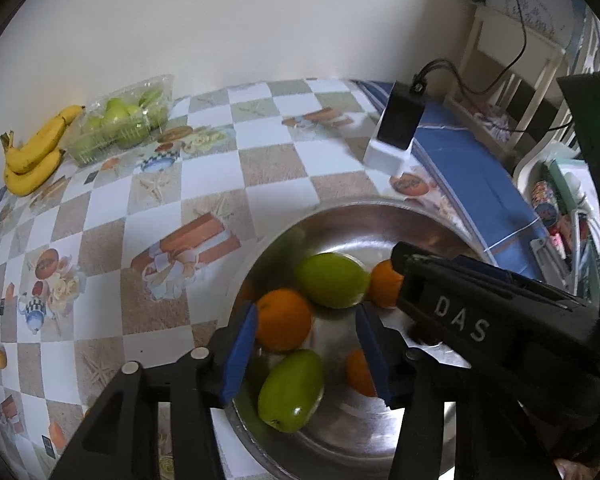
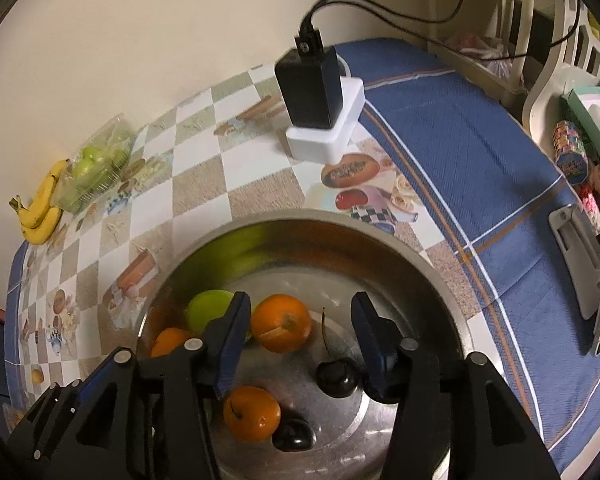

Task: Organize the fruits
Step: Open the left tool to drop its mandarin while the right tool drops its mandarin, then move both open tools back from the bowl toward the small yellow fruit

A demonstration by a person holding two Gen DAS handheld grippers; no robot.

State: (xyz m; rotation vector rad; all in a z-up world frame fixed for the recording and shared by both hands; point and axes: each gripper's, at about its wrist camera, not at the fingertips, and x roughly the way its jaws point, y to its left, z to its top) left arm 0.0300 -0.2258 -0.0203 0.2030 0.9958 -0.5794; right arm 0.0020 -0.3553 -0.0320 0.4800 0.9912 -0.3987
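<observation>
A steel bowl holds mixed fruit. In the left wrist view it shows two green fruits and oranges. My left gripper is open above the bowl, empty, with an orange and a green fruit between its fingers. My right gripper is open over the bowl, empty; an orange, a second orange, a green fruit and dark cherries lie below it. The right gripper's body also shows in the left wrist view.
Bananas and a clear box of green fruit lie at the table's far left by the wall. A black box on a white base stands behind the bowl. A chair and cluttered shelves are on the right.
</observation>
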